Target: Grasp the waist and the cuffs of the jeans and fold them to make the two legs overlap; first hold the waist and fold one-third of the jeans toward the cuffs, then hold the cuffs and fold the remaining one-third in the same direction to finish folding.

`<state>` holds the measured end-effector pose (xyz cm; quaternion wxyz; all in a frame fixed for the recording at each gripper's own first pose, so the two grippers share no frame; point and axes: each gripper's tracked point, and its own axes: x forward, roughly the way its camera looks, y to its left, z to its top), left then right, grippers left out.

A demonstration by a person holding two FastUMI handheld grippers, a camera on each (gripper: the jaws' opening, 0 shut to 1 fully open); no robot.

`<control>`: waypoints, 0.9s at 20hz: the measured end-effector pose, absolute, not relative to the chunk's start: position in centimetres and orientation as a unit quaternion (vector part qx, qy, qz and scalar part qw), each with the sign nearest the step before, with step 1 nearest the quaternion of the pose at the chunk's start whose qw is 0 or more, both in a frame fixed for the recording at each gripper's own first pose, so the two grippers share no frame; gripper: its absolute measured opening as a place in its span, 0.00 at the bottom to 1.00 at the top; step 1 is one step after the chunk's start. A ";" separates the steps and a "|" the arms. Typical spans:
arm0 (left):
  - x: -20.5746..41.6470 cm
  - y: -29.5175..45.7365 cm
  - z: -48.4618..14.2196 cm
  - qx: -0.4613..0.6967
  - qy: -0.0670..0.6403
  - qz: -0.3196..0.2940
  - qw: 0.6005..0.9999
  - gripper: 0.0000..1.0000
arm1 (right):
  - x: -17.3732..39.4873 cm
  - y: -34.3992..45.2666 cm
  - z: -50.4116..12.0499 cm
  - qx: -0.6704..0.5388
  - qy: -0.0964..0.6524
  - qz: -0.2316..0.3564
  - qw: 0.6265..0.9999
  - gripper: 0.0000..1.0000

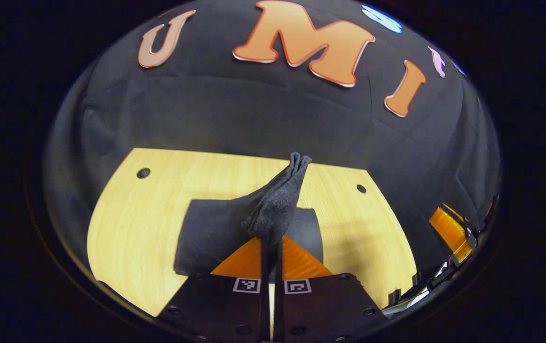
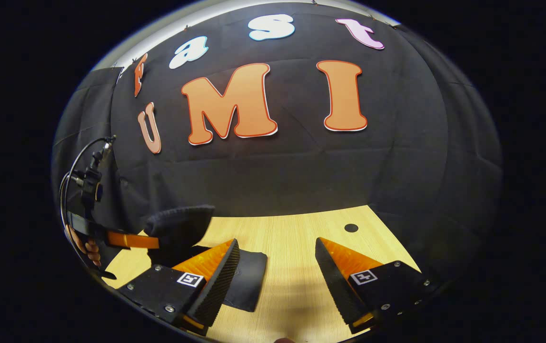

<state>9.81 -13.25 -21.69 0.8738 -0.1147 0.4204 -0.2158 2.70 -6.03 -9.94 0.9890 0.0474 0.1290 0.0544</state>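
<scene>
A pale wood-grain table (image 1: 134, 228) is seen under everything, with small dark round holes (image 1: 143, 173) set into its top near the far edge. Dark jeans (image 1: 206, 238) are spread flat on it, folded into a compact block, while one bunched end is lifted clear of the surface. A shadow is cast beside them.
</scene>
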 end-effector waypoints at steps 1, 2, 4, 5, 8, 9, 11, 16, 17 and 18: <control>9.5 -13.5 -22.1 -0.104 0.426 -0.219 0.872 0.04 | 2.6 -6.4 -10.0 0.045 0.128 0.053 0.989 0.96; 9.4 -13.8 -22.5 -0.088 0.432 -0.222 0.870 0.04 | 2.5 -6.5 -10.0 0.044 0.128 0.054 0.989 0.96; 8.6 -14.4 -23.3 -0.061 0.440 -0.225 0.867 0.04 | 2.5 -7.0 -10.2 0.045 0.129 0.052 0.989 0.96; 8.2 -14.5 -23.4 -0.054 0.448 -0.223 0.864 0.07 | 2.5 -7.1 -10.3 0.047 0.130 0.051 0.989 0.96; 7.3 -15.7 -22.3 -0.086 0.446 -0.243 0.857 0.28 | 2.6 -7.3 -10.3 0.051 0.130 0.051 0.989 0.96; 7.6 -15.5 -22.2 -0.089 0.438 -0.243 0.861 0.36 | 2.5 -7.1 -10.2 0.051 0.129 0.053 0.989 0.96; 7.9 -14.4 -21.3 -0.087 0.421 -0.232 0.872 0.51 | 2.5 -6.7 -10.1 0.052 0.128 0.057 0.989 0.96; 8.5 -10.5 -17.1 -0.101 0.342 -0.196 0.914 0.76 | 2.6 -5.2 -8.6 0.015 0.091 0.056 0.994 1.00; 8.9 -9.5 -16.1 -0.097 0.318 -0.184 0.925 0.82 | 2.5 -4.7 -8.1 0.010 0.080 0.060 0.995 0.96; 9.0 -8.6 -14.9 -0.092 0.296 -0.174 0.935 0.84 | 2.4 -4.0 -7.6 0.004 0.069 0.063 0.996 0.96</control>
